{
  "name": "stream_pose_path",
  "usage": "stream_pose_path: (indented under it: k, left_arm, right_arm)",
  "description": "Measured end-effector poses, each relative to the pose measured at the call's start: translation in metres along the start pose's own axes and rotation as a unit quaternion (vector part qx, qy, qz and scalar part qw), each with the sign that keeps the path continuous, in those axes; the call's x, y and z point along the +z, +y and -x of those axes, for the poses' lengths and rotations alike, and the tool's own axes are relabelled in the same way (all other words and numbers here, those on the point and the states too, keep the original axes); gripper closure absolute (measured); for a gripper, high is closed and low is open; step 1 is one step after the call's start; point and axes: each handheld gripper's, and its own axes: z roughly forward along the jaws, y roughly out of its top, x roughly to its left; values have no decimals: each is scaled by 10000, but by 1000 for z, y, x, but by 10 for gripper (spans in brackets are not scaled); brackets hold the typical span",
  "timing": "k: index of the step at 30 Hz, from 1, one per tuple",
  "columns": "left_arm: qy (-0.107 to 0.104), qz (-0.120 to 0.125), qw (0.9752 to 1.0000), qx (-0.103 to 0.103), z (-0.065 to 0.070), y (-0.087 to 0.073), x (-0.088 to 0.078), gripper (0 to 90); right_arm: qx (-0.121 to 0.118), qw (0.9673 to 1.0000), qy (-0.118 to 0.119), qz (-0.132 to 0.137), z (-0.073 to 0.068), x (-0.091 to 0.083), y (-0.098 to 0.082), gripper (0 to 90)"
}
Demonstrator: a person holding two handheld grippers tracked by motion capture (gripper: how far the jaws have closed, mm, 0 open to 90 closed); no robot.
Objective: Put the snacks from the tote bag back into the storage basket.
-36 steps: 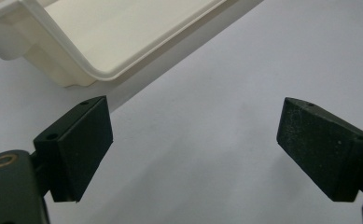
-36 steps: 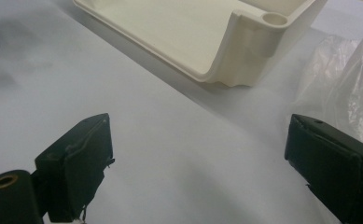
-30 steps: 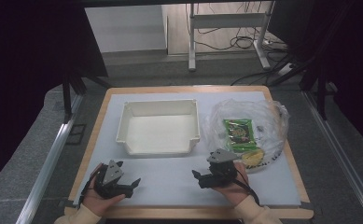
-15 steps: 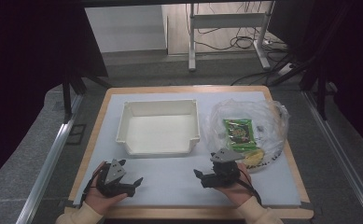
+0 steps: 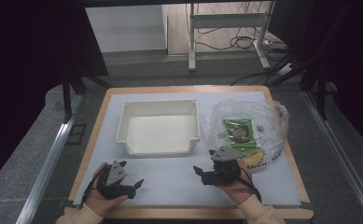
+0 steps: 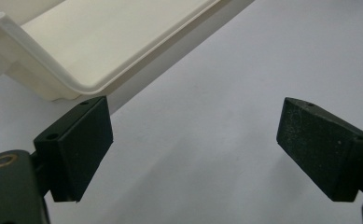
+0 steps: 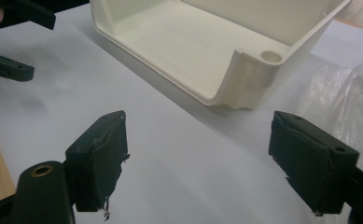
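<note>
At right of centre in the high view, the clear plastic bag (image 5: pixel 249 128) lies on the white mat (image 5: pixel 170 179), a green snack packet (image 5: pixel 238 130) inside it, its long axis running up the frame. The right gripper (image 5: pixel 198 171) sits just below and left of the bag, nearest to it, nothing between its jaws, which have just been closing slightly. The left gripper (image 5: pixel 137 185), lower left, is spread and empty. The white tray (image 5: pixel 158 133) stands left of the bag.
</note>
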Motion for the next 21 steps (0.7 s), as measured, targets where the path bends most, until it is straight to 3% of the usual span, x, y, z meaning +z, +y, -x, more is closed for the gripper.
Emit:
stream_pose_path:
  k: [10, 21]
  left_arm:
    - [6, -39, 10000, -11, -1, -1, 1, 109]
    - [50, -106, 9999, -44, 0, -2, 4, 109]
  right_arm:
    - [18, 9997, -3, 253, 5, -16, 14, 225]
    - [17, 9995, -135, 292, 17, -25, 24, 235]
